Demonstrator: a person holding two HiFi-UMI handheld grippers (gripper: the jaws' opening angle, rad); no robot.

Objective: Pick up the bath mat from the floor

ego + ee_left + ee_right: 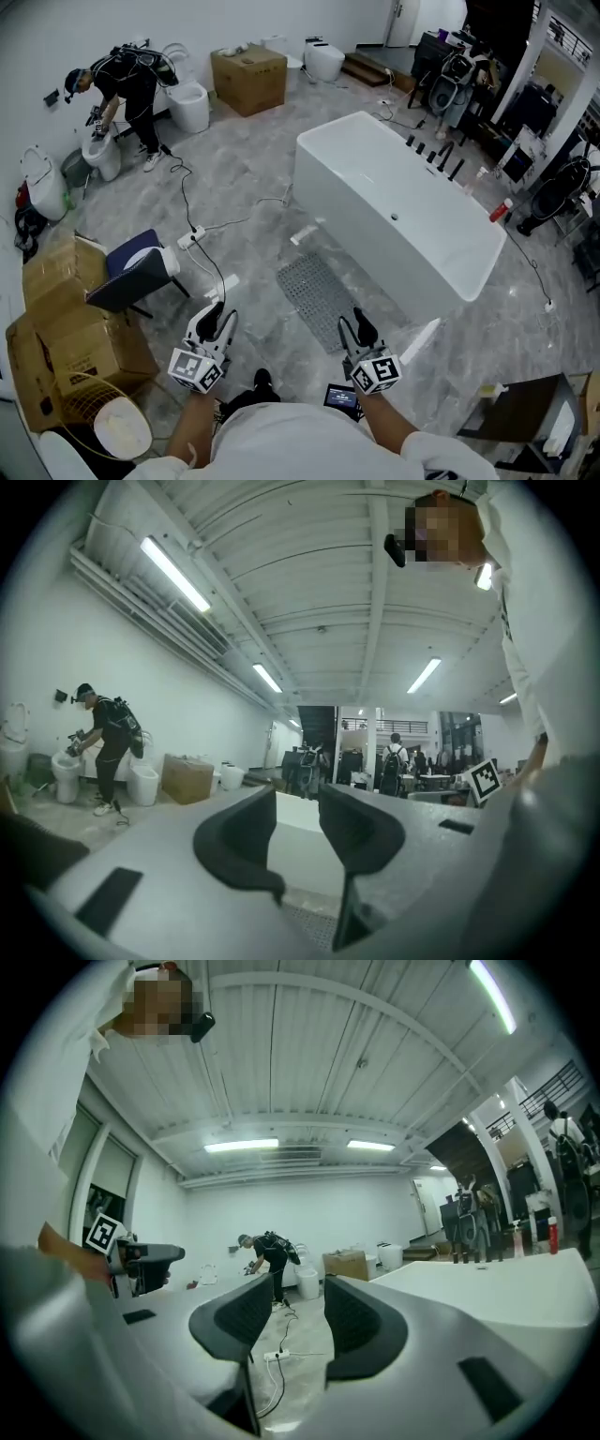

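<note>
The grey perforated bath mat (317, 296) lies flat on the marble floor beside the white bathtub (394, 206). Both grippers are held level in front of the person, short of the mat's near end. My left gripper (217, 319) is left of the mat, open, with nothing between its jaws. My right gripper (357, 328) hovers near the mat's near right corner, also open and empty. In the left gripper view the jaws (298, 841) frame the tub's side, and a strip of the mat (314, 928) shows low down. The right gripper view (298, 1321) shows only floor between its jaws.
A power strip (190, 239) with cables trails across the floor left of the mat. A dark seat (139, 272), cardboard boxes (70, 323) and a wicker basket (105, 417) crowd the left. A person (122, 80) bends over toilets at the far wall. Equipment stands beyond the tub.
</note>
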